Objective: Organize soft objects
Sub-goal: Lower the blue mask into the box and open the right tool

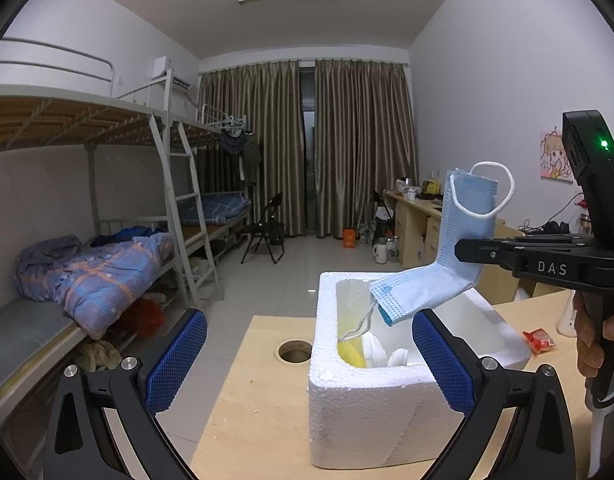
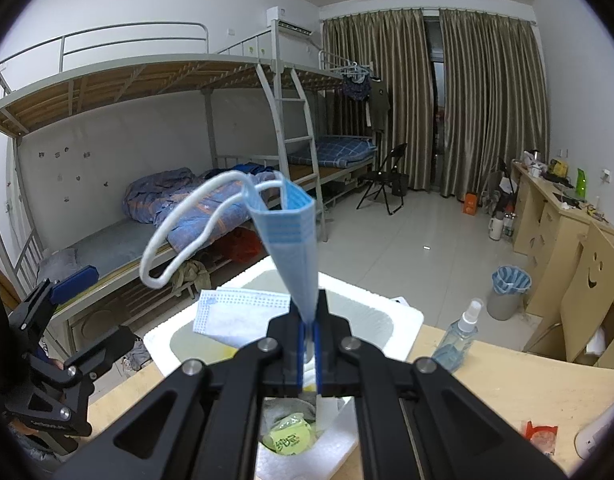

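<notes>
Flanking the foam box (image 2: 403, 320): spray bottle (image 2: 461, 330), red packet (image 2: 541, 436).

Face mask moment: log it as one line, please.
right tool: shut on face mask | mask: folded, over foam box | left tool: open, empty | stage: not yet dropped

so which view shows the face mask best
The left wrist view: it shows the blue face mask side-on, bent, pinched by the right gripper above the foam box. The right wrist view shows the mask only edge-on, folded and rising from its shut jaws.
</notes>
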The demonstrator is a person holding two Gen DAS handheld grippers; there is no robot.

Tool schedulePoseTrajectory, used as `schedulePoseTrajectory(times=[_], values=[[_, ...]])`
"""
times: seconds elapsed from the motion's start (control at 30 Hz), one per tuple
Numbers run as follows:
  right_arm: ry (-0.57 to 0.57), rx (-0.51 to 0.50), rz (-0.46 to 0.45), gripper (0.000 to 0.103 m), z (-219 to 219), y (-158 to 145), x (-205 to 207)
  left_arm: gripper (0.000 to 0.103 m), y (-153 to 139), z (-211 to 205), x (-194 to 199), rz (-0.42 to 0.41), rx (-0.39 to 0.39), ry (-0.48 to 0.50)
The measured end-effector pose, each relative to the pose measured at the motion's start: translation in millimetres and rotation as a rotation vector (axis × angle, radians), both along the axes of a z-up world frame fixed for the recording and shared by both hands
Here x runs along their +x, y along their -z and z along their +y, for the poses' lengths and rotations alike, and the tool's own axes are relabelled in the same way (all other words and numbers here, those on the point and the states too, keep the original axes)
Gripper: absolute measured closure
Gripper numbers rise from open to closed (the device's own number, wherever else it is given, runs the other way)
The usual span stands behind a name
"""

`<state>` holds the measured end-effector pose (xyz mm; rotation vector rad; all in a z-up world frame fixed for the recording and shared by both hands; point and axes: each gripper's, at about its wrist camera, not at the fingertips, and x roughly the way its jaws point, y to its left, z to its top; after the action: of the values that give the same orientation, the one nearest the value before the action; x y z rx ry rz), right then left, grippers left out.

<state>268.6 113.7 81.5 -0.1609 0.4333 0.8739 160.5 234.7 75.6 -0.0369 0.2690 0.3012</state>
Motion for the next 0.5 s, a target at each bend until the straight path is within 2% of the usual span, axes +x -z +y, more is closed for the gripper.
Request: schedulePoseTrajectory(times=[0.37,0.47,0.5], values=[[0.011,-0.009,0.009,0.096,4.8,1.1,1.0,0.000,5.0,-7.6,1.9,0.023,0.017,0.022],[0.014,-0.006,0.008,0.085,4.2,0.9,-0.3,0.000,4.7,-7.3,1.0,0.020,0.013,0.021],[0.015,-0.008,0.008,0.078,4.2,1.0,-0.5,0.000,4.6,-7.0,1.0,0.019,0.011,0.021]])
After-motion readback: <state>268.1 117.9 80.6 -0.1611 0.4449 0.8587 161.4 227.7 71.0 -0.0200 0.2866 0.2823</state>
